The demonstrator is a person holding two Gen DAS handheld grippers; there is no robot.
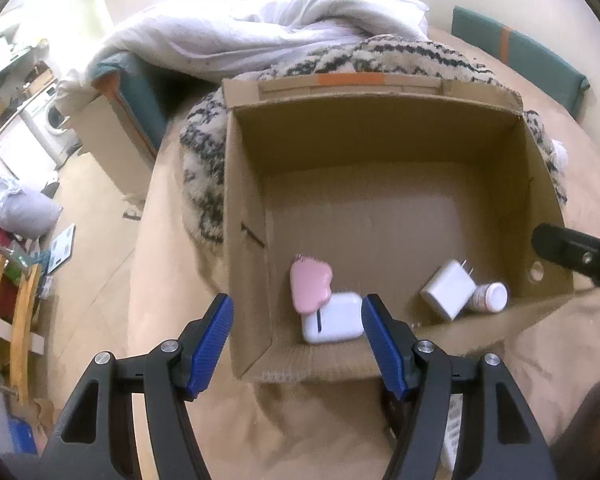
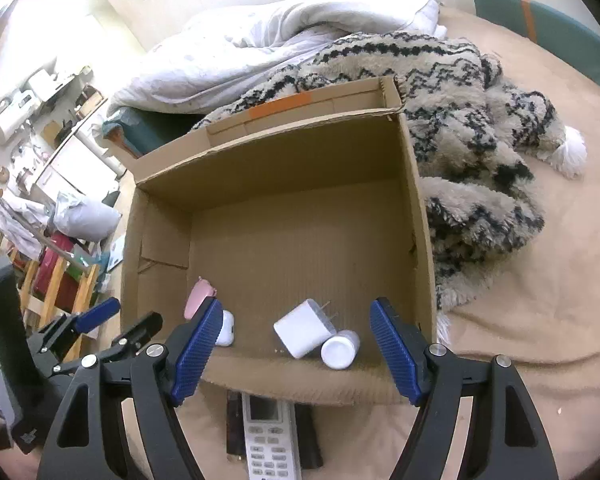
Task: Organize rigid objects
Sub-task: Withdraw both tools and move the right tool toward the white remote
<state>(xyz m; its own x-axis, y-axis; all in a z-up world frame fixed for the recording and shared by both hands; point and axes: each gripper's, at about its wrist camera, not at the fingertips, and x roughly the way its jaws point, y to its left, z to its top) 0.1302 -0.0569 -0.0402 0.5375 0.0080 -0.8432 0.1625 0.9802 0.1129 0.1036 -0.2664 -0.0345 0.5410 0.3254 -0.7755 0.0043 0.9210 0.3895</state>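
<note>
The left gripper [image 1: 298,330] hangs with its blue-padded jaws spread wide and nothing between them. The right gripper [image 2: 296,338] sits just to its right, jaws likewise wide apart and empty, both pointing forward and down.

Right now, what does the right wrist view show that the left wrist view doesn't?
Only the right wrist view shows the white remote on the bed, just outside the box's near wall, plus the blanket's white pom-pom. Only the left wrist view shows the washing machine. Both share the cardboard box holding the pink case, earbud case, charger and small bottle; both tongs open.
</note>
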